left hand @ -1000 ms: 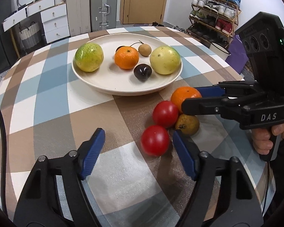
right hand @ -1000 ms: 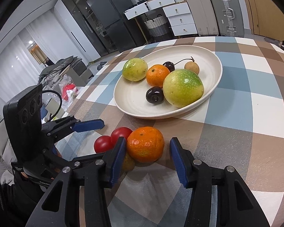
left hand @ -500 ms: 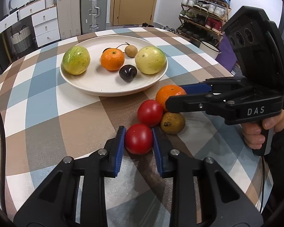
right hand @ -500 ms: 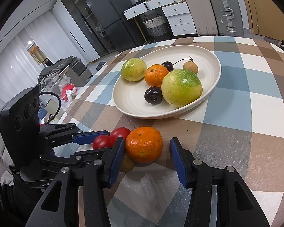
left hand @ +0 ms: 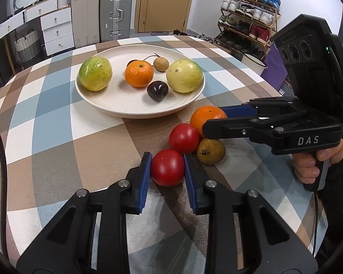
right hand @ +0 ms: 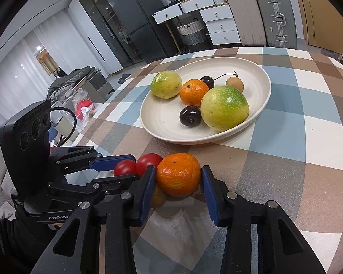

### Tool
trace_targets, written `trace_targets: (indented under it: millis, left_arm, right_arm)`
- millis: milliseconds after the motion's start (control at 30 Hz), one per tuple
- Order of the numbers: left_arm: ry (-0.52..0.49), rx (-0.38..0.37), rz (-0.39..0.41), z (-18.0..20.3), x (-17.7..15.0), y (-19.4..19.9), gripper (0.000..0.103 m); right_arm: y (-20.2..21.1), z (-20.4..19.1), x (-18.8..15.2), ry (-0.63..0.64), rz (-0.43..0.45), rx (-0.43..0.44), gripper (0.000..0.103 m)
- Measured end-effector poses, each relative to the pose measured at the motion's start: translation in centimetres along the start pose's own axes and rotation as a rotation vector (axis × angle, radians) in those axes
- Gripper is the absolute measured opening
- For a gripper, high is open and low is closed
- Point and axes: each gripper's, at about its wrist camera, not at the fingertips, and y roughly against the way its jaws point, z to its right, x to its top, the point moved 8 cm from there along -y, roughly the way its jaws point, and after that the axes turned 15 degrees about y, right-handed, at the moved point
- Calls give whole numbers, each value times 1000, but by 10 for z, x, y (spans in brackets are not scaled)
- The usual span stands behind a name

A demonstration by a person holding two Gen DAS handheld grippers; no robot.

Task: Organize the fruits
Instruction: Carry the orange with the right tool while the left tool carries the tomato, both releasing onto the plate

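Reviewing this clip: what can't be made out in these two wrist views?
- Brown fruit: in the right view, mostly hidden behind the orange and a right gripper finger.
- Far cherry: in the left view, nearly hidden behind the plate's orange.
- Right pad contact: the closing jaws flank the orange; the right-hand gap is too close to judge.
- Person: only a hand shows, cut off at the edge.

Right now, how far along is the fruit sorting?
Done: six fruits already sit on the plate. In hand: the left gripper is shut on the near tomato; the right gripper is closing around the loose orange, a sliver of gap showing at one pad. Left: the second tomato and the brownish fruit, both on the table.
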Motion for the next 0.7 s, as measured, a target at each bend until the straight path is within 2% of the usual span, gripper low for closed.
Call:
trace_targets:
  millis: [433, 700]
  left_arm:
    - [34, 10, 51, -9, 9, 7, 25]
    - [80, 1, 126, -15, 21, 24, 25]
  right_arm:
    - [7, 4, 3, -10, 34, -11, 40]
    - [16, 10, 10, -21, 87, -28, 40]
